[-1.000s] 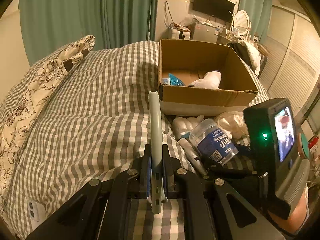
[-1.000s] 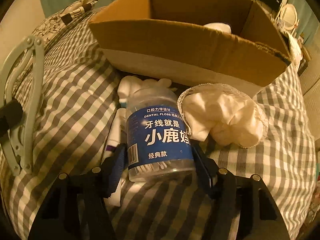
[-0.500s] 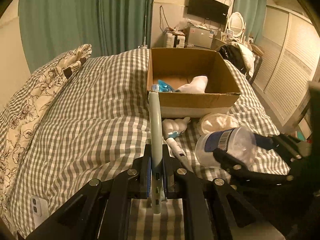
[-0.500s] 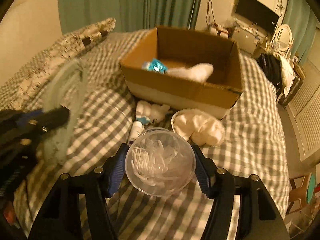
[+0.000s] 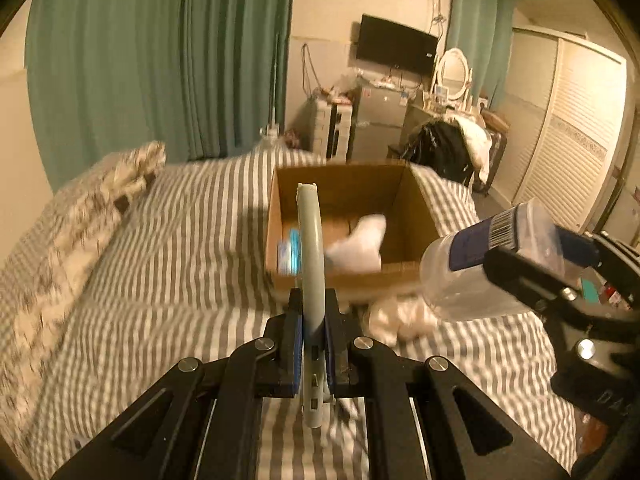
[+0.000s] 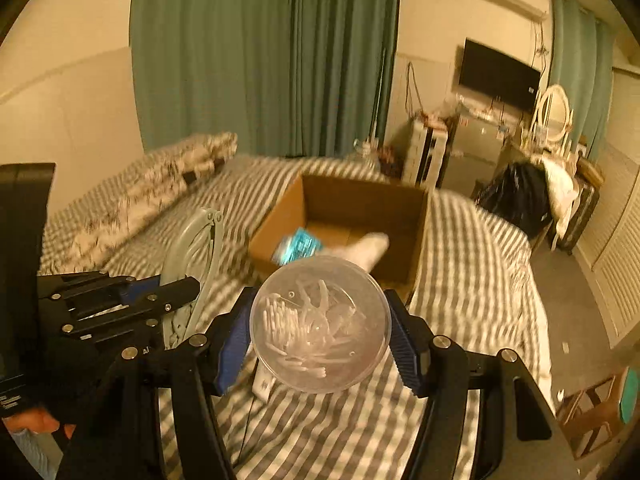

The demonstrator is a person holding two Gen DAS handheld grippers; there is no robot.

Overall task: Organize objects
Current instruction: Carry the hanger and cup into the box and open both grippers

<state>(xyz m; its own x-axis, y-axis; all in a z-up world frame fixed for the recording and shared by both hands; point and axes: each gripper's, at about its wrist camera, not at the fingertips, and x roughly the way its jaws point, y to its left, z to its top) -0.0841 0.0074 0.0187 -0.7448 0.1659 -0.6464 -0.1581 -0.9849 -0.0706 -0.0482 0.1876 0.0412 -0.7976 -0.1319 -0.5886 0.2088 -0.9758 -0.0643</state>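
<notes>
Our right tool (image 6: 322, 344) is clenched on the jar (image 6: 320, 324), its blue pads pressing the round sides while the clear bottom faces the camera and shows loose floss picks inside. Our left tool (image 5: 311, 344) is clenched on the hanger (image 5: 310, 248), a pale green folding piece gripped near its lower end so that most of it stands up past the fingers. Both are held in the air on the near side of the box (image 5: 412, 276), the jar to the box's right and the hanger in front of its left half. We judge the jar to be light, stiff and smooth, so it could slip or roll between the pads; a hold across the middle of its body, as now, seems safest. The hanger looks thin, rigid plastic with hinged arms, light but awkward when gripped at one end. Inside the box lie a white sock (image 5: 360, 246) and a blue packet (image 5: 290, 254). A white cloth (image 5: 396, 316) lies on the bed (image 5: 180, 248) just in front of the box.
</notes>
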